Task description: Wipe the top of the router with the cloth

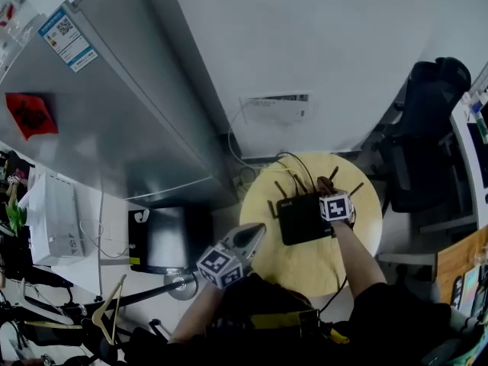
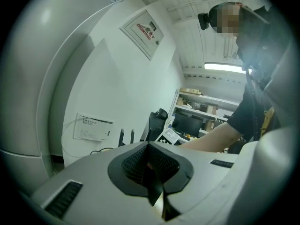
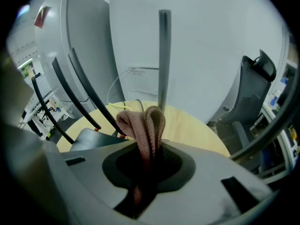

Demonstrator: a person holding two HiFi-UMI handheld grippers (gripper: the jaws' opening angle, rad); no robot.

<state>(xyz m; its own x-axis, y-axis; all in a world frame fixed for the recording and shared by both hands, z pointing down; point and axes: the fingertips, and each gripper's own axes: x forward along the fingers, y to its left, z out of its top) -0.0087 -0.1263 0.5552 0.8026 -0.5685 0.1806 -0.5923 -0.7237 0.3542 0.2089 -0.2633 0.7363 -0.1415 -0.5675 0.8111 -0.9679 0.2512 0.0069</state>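
While the right gripper (image 3: pixel 149 165) jaws pinch the folded brown cloth (image 3: pixel 145 123) at the back edge of the router (image 1: pixel 303 218), wiping's prob just starting, so next drag it across the top; left gripper (image 1: pixel 252 240), jaws pressed together & empty, waits left of router

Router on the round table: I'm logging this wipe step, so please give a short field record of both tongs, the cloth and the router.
table: round, light wood
router: black, antennas up, lying on table
cloth: brownish, folded
right tongs: shut on cloth, at router's right edge
left tongs: shut, empty, near table's left edge, apart from router
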